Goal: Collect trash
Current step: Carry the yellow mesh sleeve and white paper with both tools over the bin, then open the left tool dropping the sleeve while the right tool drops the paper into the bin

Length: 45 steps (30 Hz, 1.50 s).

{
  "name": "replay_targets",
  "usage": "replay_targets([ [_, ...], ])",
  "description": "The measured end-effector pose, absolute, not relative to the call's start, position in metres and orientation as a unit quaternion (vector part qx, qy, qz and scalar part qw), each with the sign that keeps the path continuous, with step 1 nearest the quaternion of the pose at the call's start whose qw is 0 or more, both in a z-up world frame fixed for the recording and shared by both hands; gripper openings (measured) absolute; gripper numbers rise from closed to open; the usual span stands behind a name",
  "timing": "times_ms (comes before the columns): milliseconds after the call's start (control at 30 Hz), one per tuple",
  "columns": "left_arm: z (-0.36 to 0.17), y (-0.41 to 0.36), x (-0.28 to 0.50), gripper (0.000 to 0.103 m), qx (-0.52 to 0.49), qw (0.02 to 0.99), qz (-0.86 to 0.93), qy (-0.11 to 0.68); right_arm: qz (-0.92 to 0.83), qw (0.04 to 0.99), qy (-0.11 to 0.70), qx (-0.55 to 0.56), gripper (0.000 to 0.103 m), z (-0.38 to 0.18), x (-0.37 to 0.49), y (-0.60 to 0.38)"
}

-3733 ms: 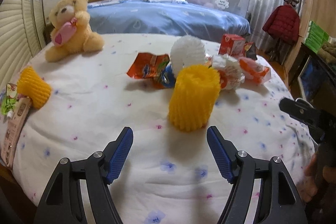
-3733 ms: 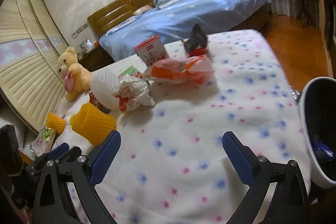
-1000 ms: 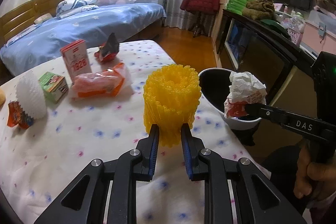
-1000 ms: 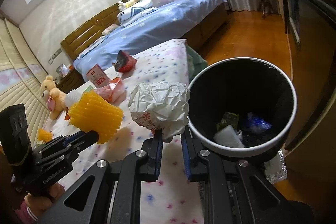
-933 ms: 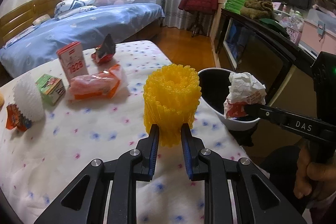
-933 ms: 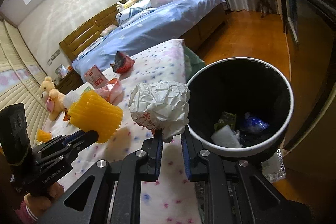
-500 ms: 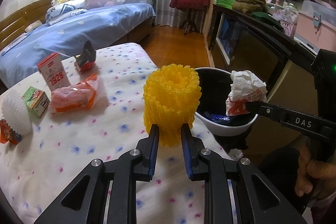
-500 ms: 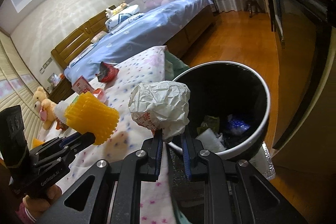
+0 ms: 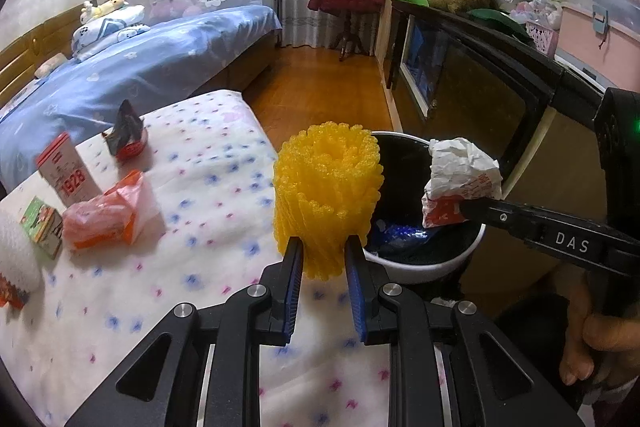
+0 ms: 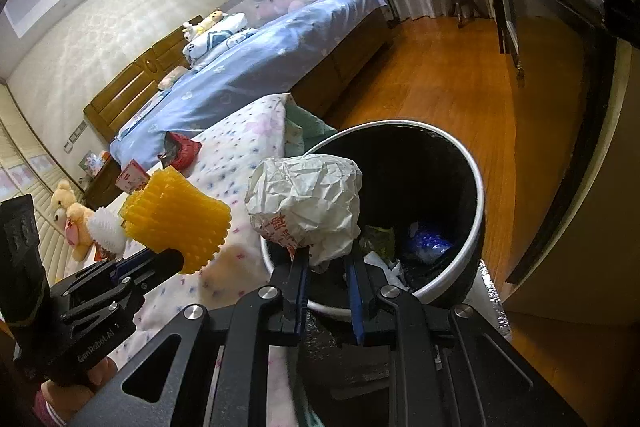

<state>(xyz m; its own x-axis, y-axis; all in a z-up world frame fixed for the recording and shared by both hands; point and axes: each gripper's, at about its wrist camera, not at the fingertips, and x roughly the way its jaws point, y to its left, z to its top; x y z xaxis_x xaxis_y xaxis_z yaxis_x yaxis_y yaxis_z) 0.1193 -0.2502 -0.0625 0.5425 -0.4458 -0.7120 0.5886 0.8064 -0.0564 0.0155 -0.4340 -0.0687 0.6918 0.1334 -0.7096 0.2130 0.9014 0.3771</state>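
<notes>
1. Trash bin (image 10: 472, 211): a round bin with a white rim and black inside, standing on the floor just off the end edge of the bed (image 9: 224, 163). Inside lie a blue wrapper (image 10: 430, 241), a green wrapper (image 10: 378, 237) and white paper scraps.
2. Left tool (image 9: 323, 269): narrow, its blue pads clamped on the lower end of a yellow foam fruit net (image 9: 328, 203). The net stands upright in the grip, over the bed's end edge and just beside the bin rim.
3. Right tool (image 10: 327, 269): narrow, clamped on the bottom of a crumpled white paper wrapper (image 10: 306, 207) with red print. The wrapper hangs over the bin's near rim.
4. A hand (image 9: 600, 339) grips the right tool's handle at the right of the left wrist view.
5. Items lying on the bed's flowered sheet, well apart from the bin:
   - an orange plastic bag (image 9: 104, 223) near the middle;
   - a red-and-white carton marked 1928 (image 9: 68, 171), upright;
   - a small green box (image 9: 40, 227) beside the carton;
   - a dark red snack bag (image 9: 128, 135) toward the far edge;
   - a white foam net (image 9: 16, 255) at the left.
6. A teddy bear (image 10: 74, 223) sits at the far end of the bed.
</notes>
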Motion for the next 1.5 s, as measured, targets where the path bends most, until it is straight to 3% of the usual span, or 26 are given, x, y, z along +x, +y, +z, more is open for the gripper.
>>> replay_targets([
  [1267, -0.081, -0.320, 0.168, 0.021, 0.130, 0.848, -0.317, 0.403, -0.067, 0.877, 0.416, 0.232, 0.018, -0.084, 0.041, -0.477],
  [1400, -0.084, -0.322, 0.170, 0.023, 0.127, 0.845, -0.320, 0.409, -0.068, 0.874, 0.421, 0.233, 0.021, -0.086, 0.043, -0.478],
  [1500, -0.084, -0.322, 0.171, 0.030, 0.125, 0.843, -0.322, 0.412, -0.069, 0.872, 0.423, 0.237, 0.024, -0.088, 0.043, -0.480],
])
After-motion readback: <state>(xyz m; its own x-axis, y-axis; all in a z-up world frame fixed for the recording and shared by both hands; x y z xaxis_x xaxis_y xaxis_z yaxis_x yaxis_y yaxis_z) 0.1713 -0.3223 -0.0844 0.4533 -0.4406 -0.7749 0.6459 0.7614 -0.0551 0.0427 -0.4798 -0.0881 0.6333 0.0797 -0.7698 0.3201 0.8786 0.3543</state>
